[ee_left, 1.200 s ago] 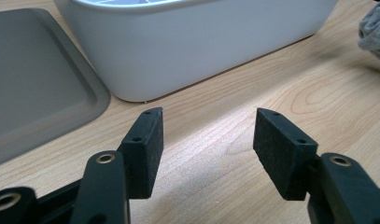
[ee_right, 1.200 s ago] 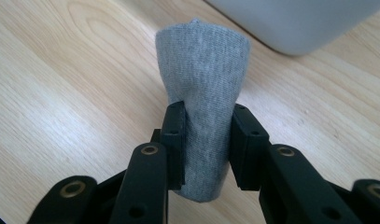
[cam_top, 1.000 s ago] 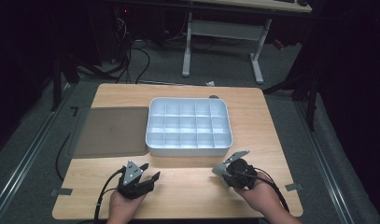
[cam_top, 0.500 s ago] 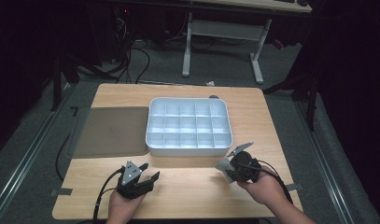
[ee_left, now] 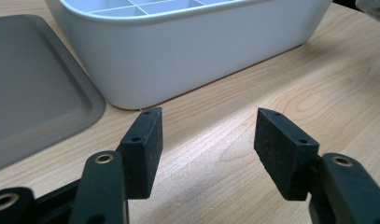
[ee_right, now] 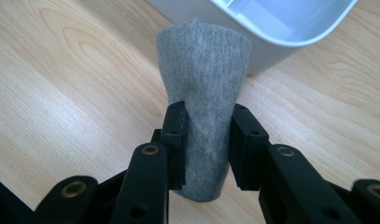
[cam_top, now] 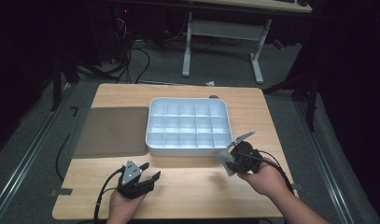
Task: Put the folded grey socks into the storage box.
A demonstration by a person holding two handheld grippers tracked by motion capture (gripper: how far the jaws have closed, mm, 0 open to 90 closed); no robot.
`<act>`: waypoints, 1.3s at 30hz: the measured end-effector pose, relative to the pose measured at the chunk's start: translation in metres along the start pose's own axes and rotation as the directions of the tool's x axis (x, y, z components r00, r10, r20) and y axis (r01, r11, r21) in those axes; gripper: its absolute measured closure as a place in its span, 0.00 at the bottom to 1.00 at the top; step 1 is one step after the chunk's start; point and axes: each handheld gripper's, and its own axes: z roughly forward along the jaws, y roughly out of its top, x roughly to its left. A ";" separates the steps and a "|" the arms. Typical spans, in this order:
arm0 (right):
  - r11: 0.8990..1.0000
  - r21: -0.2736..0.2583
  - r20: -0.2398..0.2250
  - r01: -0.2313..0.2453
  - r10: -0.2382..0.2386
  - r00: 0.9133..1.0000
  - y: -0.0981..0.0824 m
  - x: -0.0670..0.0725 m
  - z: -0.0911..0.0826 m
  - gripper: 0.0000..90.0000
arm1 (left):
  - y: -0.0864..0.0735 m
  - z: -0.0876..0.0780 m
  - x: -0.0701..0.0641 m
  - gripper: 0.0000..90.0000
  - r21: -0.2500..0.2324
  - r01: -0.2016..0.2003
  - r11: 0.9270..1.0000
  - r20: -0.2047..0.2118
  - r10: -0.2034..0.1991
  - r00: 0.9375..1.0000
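A rolled grey knit cloth [ee_right: 204,79] stands between the jaws of my right gripper [ee_right: 207,126], whose pads press on its sides. In the high view, my right gripper [cam_top: 230,158] hovers off the table with the cloth [cam_top: 224,164], just in front of the near right corner of the white divided tray [cam_top: 187,150]. The tray's compartments look empty. My left gripper [cam_top: 150,170] rests low near the table's front edge, left of centre. In the left gripper view it [ee_left: 208,135] is open with bare wood between its pads, facing the tray's wall [ee_left: 187,56].
A flat grey lid [cam_top: 110,131] lies left of the tray, touching its side, and appears again in the left gripper view [ee_left: 33,88]. The wooden table [cam_top: 192,186] has free room along its front. Dark floor, cables and a desk frame lie beyond the far edge.
My right gripper has risen off the table with the grey cloth in it and drifted slightly toward the tray's corner. The left gripper has stayed still.
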 end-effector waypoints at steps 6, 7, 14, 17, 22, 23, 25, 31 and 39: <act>0.999 -0.019 -0.024 -0.039 0.039 0.999 0.014 -0.008 -0.006 0.79 | 0.000 -0.002 -0.002 0.47 0.002 -0.005 1.000 0.000 0.005 1.000; 0.999 -0.021 -0.027 -0.044 0.044 0.999 0.017 -0.009 -0.006 0.79 | 0.000 -0.003 -0.002 0.47 0.000 -0.008 1.000 0.001 0.008 1.000; 0.999 -0.018 -0.009 -0.046 0.045 0.999 0.035 -0.015 -0.008 0.79 | 0.001 -0.001 -0.006 0.47 0.001 -0.016 1.000 0.004 0.016 1.000; 0.998 -0.015 0.010 -0.053 0.053 0.999 0.044 -0.021 -0.009 0.79 | 0.002 0.000 -0.006 0.47 -0.001 -0.020 1.000 0.005 0.020 1.000; 0.994 0.010 0.015 -0.112 0.112 0.994 0.061 -0.036 -0.001 0.79 | 0.001 0.000 -0.004 0.47 0.002 -0.021 1.000 0.006 0.021 1.000; 0.994 0.010 0.015 -0.112 0.112 0.994 0.061 -0.036 -0.001 0.79 | 0.001 0.000 -0.004 0.47 0.002 -0.021 1.000 0.006 0.021 1.000; 0.990 0.036 0.026 -0.135 0.134 0.991 0.069 -0.041 0.006 0.79 | 0.001 0.000 -0.004 0.48 0.004 -0.023 1.000 0.008 0.023 1.000; 0.984 0.072 0.046 -0.162 0.159 0.986 0.078 -0.044 0.021 0.79 | 0.000 0.000 -0.005 0.47 0.009 -0.028 1.000 0.009 0.028 1.000; 0.971 0.148 0.103 -0.189 0.174 0.979 0.089 -0.047 0.040 0.80 | 0.000 0.000 -0.003 0.47 0.011 -0.029 1.000 0.006 0.029 1.000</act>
